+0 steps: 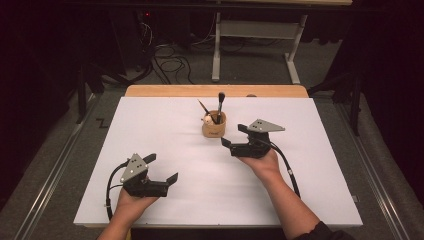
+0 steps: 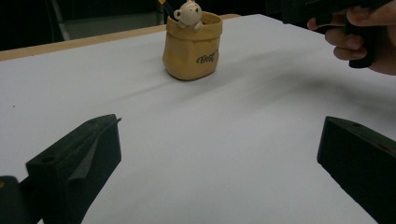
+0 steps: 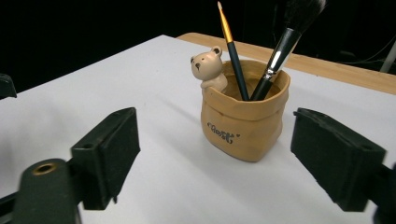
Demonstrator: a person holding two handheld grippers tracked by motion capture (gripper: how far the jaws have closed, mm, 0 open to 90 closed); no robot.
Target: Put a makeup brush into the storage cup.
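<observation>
- The left gripper (image 1: pixel 164 167) sits nearest, low over the white sheet (image 1: pixel 165 125), jaws spread wide with nothing between them.
- The right gripper (image 1: pixel 235 136) is farther in, jaws also spread, just beside the tan pot (image 1: pixel 214 126) and apparently not touching it.
- The pot (a small bear on its rim) stands upright mid-table, holding a thin brush (image 3: pixel 232 46) and a fluffy brush (image 3: pixel 280 46).

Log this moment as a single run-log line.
left gripper: open, empty | right gripper: open, facing bear pot | thin brush, fluffy brush: standing in pot
</observation>
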